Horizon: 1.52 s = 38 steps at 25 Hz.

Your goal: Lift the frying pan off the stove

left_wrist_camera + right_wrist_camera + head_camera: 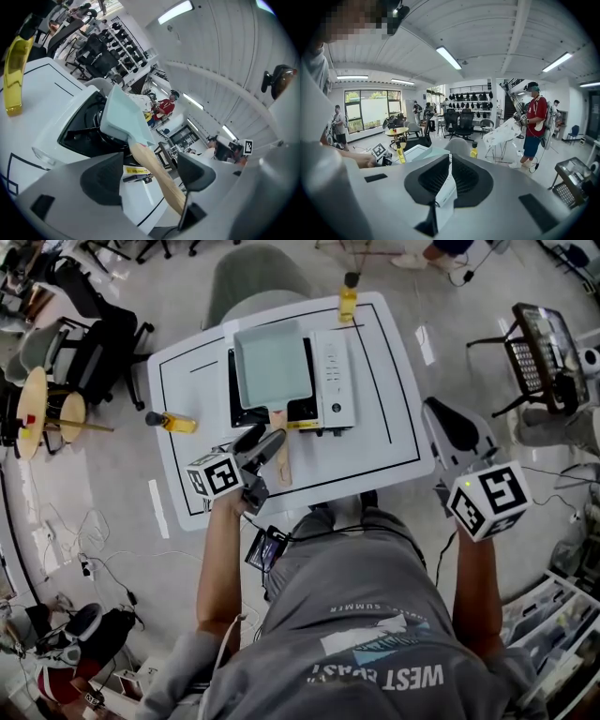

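A pale green square frying pan [272, 364] sits on the black-and-white portable stove [334, 381] on the white table [394, 427]. Its wooden handle [283, 472] points toward me. My left gripper [262, 445] is at the handle with its jaws open. In the left gripper view the handle [157, 173] passes between the open jaws of my left gripper [150, 161], close to the right one, and leads to the pan [123, 117]. My right gripper [437, 415] hangs off the table's right edge, jaws together, nothing in it. The right gripper view shows its [450, 161] pads closed.
One yellow bottle [348, 298] stands at the table's far edge, another [173, 421] lies at its left edge. A grey chair [262, 277] stands behind the table. To the left are office chairs and a round wooden table [42, 413], to the right a cart [544, 348].
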Each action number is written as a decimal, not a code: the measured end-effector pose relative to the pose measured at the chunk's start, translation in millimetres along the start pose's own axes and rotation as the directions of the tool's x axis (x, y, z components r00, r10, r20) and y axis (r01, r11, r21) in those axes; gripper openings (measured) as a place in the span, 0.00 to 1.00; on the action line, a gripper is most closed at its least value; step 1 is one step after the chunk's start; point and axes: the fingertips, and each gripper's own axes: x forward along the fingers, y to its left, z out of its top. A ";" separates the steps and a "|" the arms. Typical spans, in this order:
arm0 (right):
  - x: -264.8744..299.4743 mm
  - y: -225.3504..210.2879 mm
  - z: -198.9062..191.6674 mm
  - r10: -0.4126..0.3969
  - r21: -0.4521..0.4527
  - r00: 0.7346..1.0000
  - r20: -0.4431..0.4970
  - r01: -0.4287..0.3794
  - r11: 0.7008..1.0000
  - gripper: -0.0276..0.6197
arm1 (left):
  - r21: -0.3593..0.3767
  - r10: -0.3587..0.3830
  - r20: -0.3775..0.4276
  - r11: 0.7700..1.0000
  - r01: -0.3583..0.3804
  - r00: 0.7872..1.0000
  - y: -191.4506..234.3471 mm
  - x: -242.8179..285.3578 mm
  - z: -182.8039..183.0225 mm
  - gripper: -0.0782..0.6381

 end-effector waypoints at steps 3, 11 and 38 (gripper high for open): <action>2.6 -0.6 -3.2 0.003 0.002 1.000 -0.007 -0.003 1.000 0.09 | -0.021 -0.015 -0.015 1.000 0.015 1.000 1.1 4.6 -6.0 0.58; 6.8 -5.6 -12.8 0.000 0.017 1.000 -0.030 0.001 1.000 0.09 | -0.059 -0.071 -0.054 0.996 0.067 0.996 -3.5 26.6 -16.4 0.58; 13.9 -21.7 -17.2 0.023 0.023 0.998 -0.051 -0.022 1.000 0.09 | -0.223 -0.125 -0.088 0.969 0.103 0.988 -26.5 37.3 -28.2 0.38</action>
